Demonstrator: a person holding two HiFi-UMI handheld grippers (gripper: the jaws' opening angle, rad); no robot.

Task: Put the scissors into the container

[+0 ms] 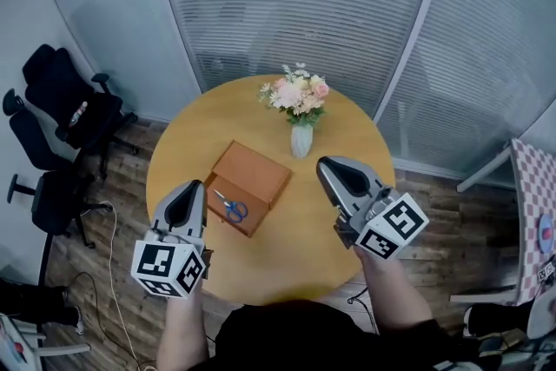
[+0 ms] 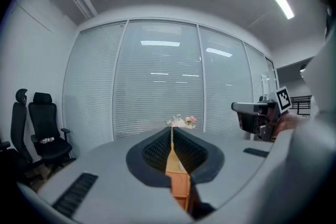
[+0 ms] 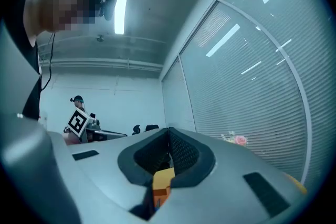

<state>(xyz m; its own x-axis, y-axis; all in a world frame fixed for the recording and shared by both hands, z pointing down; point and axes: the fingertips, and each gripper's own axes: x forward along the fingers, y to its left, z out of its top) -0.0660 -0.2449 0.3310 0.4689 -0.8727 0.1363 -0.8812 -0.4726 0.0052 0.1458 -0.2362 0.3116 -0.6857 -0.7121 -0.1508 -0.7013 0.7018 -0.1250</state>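
Blue-handled scissors [image 1: 233,208] lie at the near left end of a brown box-shaped container [image 1: 259,173] on the round wooden table [image 1: 304,248]. Whether they rest inside it or on top, I cannot tell. My left gripper [image 1: 193,191] hovers just left of the scissors, jaws pressed together with nothing between them. My right gripper [image 1: 334,169] hangs to the right of the container, also shut and empty. In the left gripper view the shut left gripper [image 2: 171,131] points toward the flowers [image 2: 181,122]. In the right gripper view the right gripper [image 3: 168,134] is shut too.
A white vase of pink flowers [image 1: 300,113] stands just behind the container. Black office chairs [image 1: 61,113] stand on the floor to the left. Glass walls with blinds [image 1: 295,4] curve behind the table. A checkered surface [image 1: 534,213] is at the right.
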